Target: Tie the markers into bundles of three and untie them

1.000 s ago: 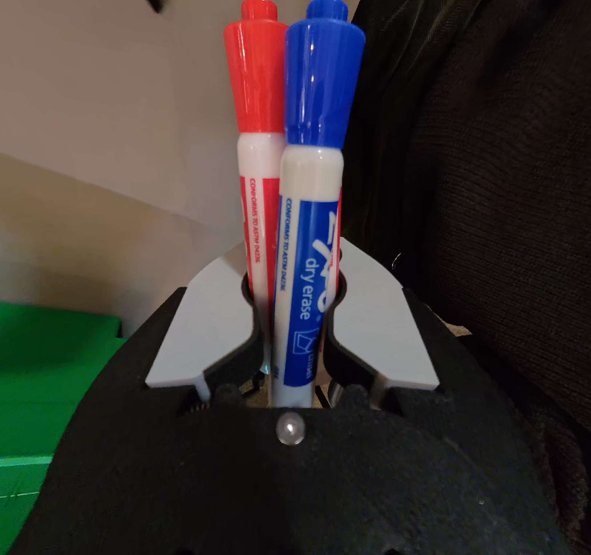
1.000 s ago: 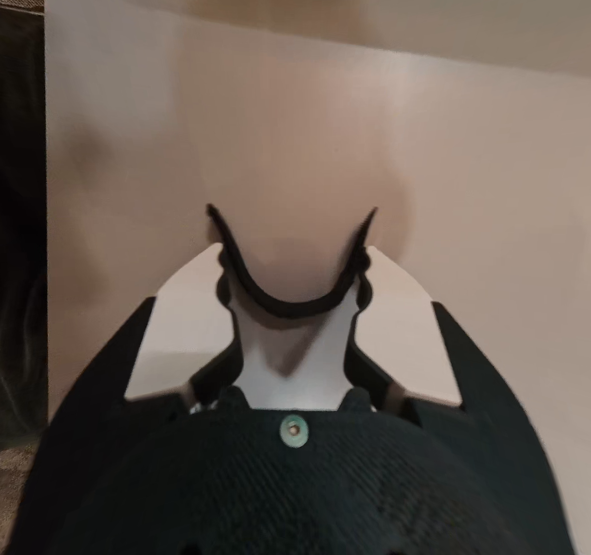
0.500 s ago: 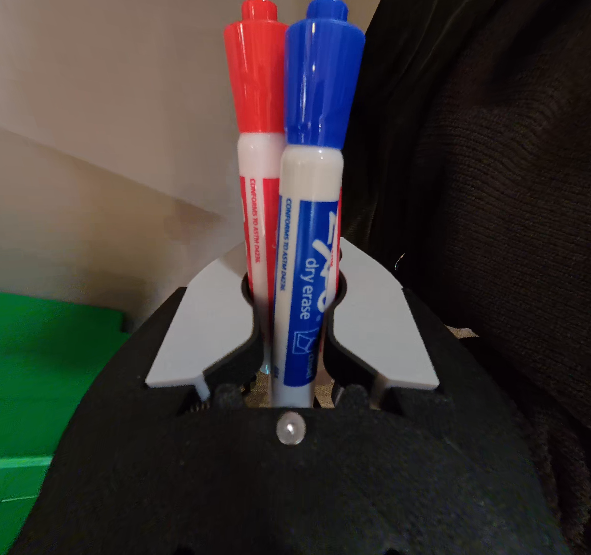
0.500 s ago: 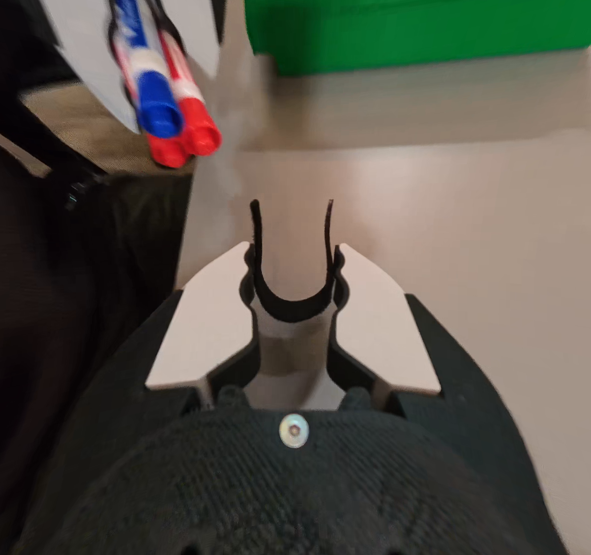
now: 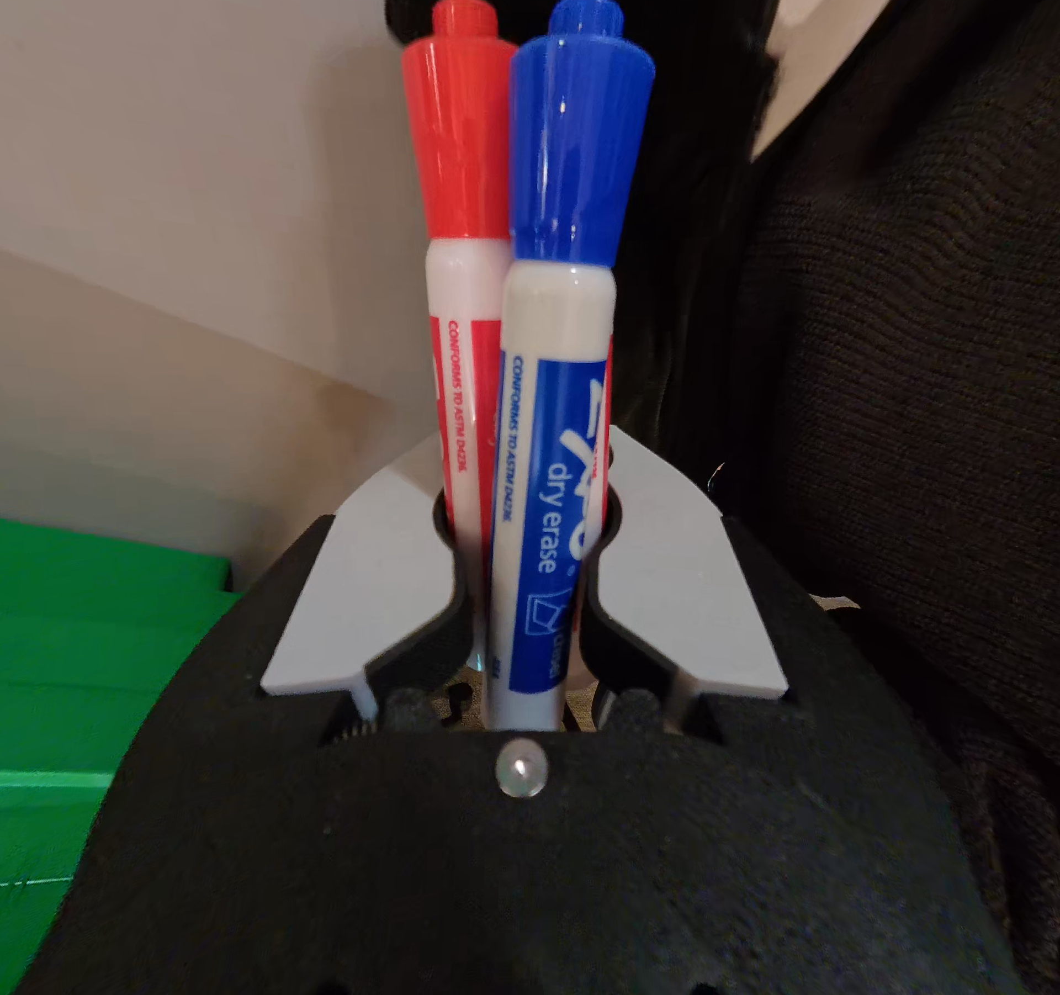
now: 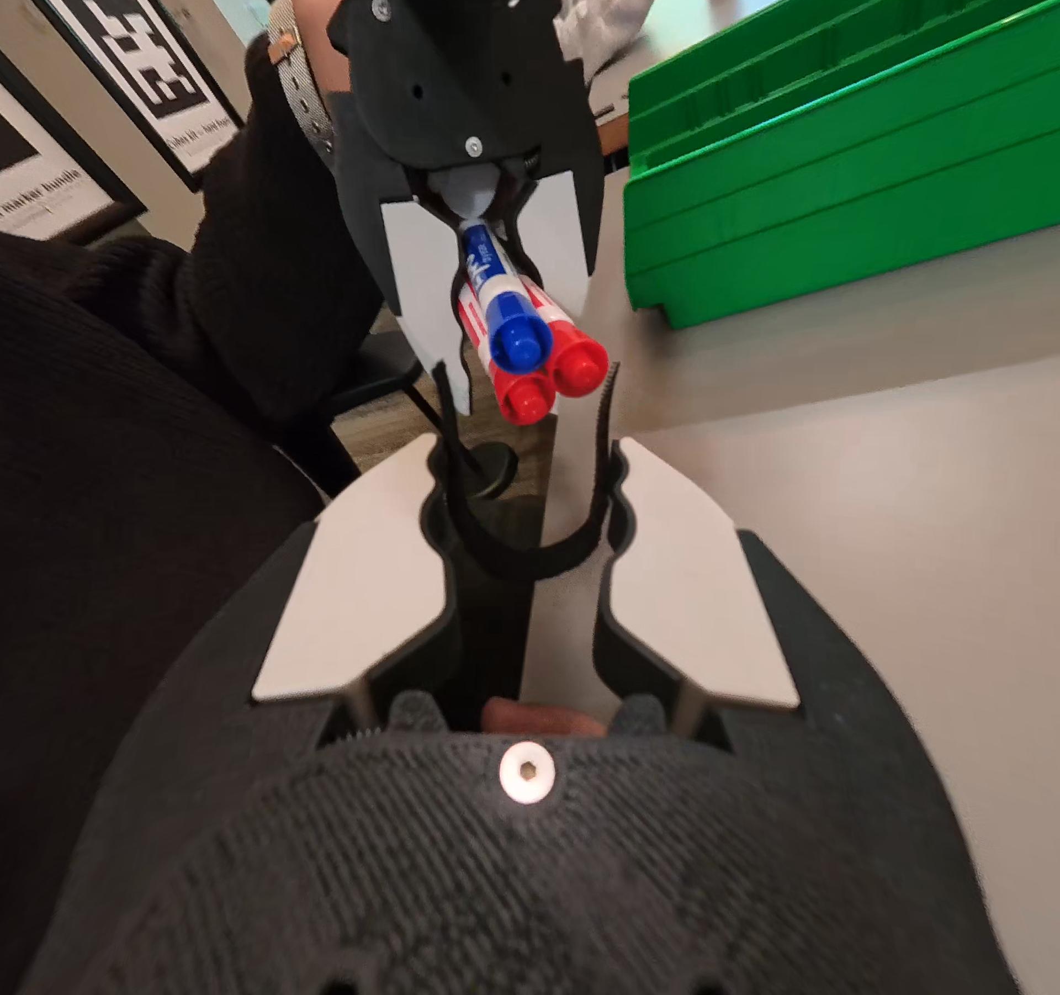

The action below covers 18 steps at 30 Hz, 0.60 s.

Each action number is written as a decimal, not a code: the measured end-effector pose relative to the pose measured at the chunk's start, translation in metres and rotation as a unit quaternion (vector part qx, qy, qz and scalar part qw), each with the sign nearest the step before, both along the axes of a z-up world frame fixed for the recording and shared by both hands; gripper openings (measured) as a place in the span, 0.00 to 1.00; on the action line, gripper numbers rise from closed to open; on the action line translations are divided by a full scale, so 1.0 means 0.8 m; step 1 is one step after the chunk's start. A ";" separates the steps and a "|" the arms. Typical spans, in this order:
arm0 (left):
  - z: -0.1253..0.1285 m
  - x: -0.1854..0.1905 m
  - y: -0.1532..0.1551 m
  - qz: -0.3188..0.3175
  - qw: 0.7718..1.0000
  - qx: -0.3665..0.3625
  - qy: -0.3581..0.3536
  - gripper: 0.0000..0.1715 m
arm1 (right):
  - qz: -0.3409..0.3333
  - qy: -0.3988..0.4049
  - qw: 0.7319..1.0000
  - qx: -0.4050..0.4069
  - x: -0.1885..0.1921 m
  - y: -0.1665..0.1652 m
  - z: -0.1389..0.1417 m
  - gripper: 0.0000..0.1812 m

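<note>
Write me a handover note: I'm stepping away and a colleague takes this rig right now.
Left gripper: jaws shut on a marker bundle, one blue marker and two red markers, caps pointing forward.
Right gripper: jaws hold a black strap bowed into a U, open ends facing the caps, close but apart.
Green bins sit on the table beyond.
The strap is not around the markers.

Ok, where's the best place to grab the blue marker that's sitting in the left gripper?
Take the blue marker by its cap. That end sticks out free past the left gripper, which clamps the barrel. Come from the upper side as the right wrist view shows it: two red markers lie against its underside.
</note>
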<state>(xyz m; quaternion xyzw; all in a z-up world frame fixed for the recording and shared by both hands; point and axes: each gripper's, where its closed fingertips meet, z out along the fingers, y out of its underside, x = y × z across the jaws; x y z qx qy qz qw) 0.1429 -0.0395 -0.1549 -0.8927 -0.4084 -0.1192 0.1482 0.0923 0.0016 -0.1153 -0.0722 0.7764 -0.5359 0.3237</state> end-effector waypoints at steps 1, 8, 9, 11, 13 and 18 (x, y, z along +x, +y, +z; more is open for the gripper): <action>0.000 0.000 0.001 -0.003 1.000 0.001 0.001 0.26 | 0.002 -0.007 1.000 -0.001 0.005 -0.003 0.001 0.31; 0.003 0.002 0.012 -0.021 1.000 0.011 0.004 0.25 | 0.001 -0.031 0.999 -0.021 0.025 -0.022 0.013 0.29; 0.002 0.002 0.013 -0.023 1.000 0.009 0.003 0.25 | -0.001 -0.034 0.999 -0.024 0.025 -0.023 0.015 0.28; 0.000 0.003 0.014 -0.026 1.000 0.007 0.001 0.26 | -0.004 -0.041 0.999 -0.028 0.024 -0.025 0.018 0.26; -0.001 0.003 0.016 -0.027 1.000 0.008 0.000 0.25 | -0.005 -0.050 0.998 -0.029 0.022 -0.026 0.020 0.25; -0.007 0.004 0.021 -0.037 0.999 0.002 -0.009 0.25 | -0.007 -0.048 0.999 -0.022 0.022 -0.026 0.017 0.25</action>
